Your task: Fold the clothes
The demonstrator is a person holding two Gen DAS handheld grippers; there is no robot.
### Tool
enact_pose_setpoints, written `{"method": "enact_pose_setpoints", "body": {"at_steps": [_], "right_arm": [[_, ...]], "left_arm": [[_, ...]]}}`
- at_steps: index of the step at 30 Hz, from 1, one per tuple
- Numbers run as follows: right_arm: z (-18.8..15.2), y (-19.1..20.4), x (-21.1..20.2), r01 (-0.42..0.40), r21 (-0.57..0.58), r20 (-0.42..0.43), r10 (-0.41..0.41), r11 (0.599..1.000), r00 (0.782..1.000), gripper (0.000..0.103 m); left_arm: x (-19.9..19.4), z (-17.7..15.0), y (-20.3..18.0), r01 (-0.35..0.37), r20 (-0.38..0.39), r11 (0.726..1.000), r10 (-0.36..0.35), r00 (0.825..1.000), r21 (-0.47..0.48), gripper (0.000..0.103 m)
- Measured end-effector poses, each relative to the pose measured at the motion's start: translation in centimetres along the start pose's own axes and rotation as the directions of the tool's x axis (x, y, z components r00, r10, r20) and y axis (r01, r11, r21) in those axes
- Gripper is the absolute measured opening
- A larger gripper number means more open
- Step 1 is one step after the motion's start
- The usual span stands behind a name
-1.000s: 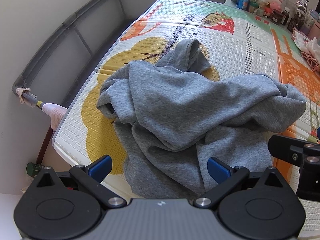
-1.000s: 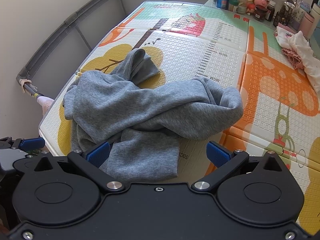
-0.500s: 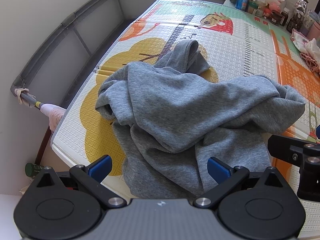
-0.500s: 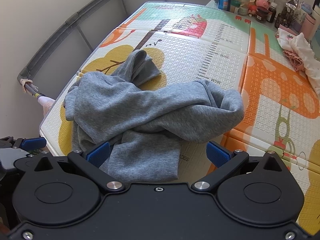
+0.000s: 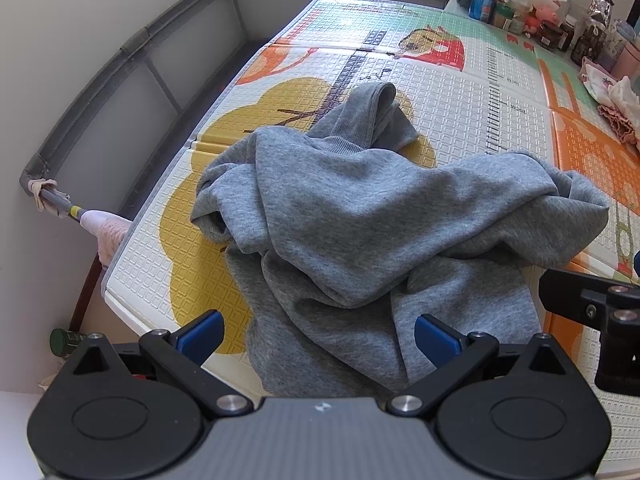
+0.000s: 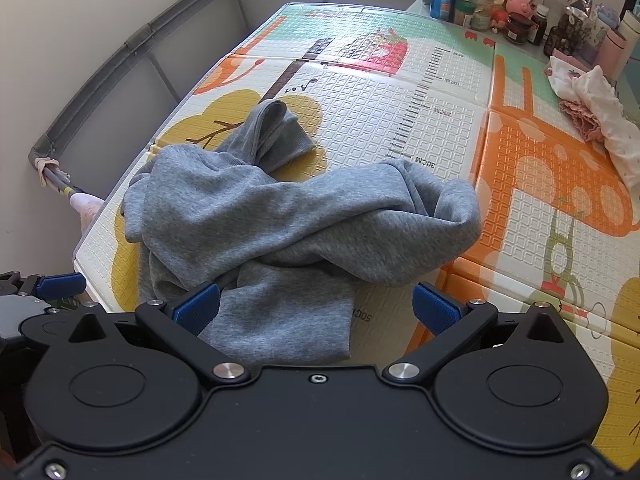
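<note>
- Grey fleece, a sweatshirt (image 5: 360, 220), lies in a crumpled heap at the near left corner of the patterned play mat (image 5: 500, 92), its lower edge reaching the mat's front rim under both tools.
- Left tool (image 5: 318, 330) hovers over the near hem with its blue fingers wide apart, holding nothing; the right tool (image 6: 316, 306) hangs beside it, also spread and empty.
- One ribbed cuff or sleeve end (image 5: 374, 100) sticks up at the far side of the pile; the body is rolled over itself in a thick fold running to the right.
- My reading: folding has not begun, and the step in hand is to spread the garment flat.
- To do that well, each tool should pinch a single layer at the hem corners, not the bunched roll, then lift and draw toward the open middle of the mat.
- Risks: grabbing two layers, or dragging cloth off the near edge. Pink and white clothes (image 6: 592, 120) on the far right stay well apart.
</note>
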State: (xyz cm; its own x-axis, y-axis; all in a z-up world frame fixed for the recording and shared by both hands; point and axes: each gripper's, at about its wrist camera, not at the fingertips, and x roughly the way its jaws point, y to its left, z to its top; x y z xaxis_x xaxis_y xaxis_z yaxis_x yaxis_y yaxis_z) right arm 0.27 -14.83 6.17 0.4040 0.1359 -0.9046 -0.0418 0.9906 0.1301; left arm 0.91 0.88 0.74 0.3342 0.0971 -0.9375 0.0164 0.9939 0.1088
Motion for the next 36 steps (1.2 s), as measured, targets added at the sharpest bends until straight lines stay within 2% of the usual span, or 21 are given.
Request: {"method": "enact_pose_setpoints", "body": {"at_steps": [36], "right_arm": [[0.22, -0.06, 0.65, 0.010, 0.009, -0.004, -0.010, 1.000, 1.000, 0.103]], "left_arm": [[0.70, 0.49, 0.30, 0.041, 0.006, 0.999, -0.041, 0.999, 0.017, 0.103]]}}
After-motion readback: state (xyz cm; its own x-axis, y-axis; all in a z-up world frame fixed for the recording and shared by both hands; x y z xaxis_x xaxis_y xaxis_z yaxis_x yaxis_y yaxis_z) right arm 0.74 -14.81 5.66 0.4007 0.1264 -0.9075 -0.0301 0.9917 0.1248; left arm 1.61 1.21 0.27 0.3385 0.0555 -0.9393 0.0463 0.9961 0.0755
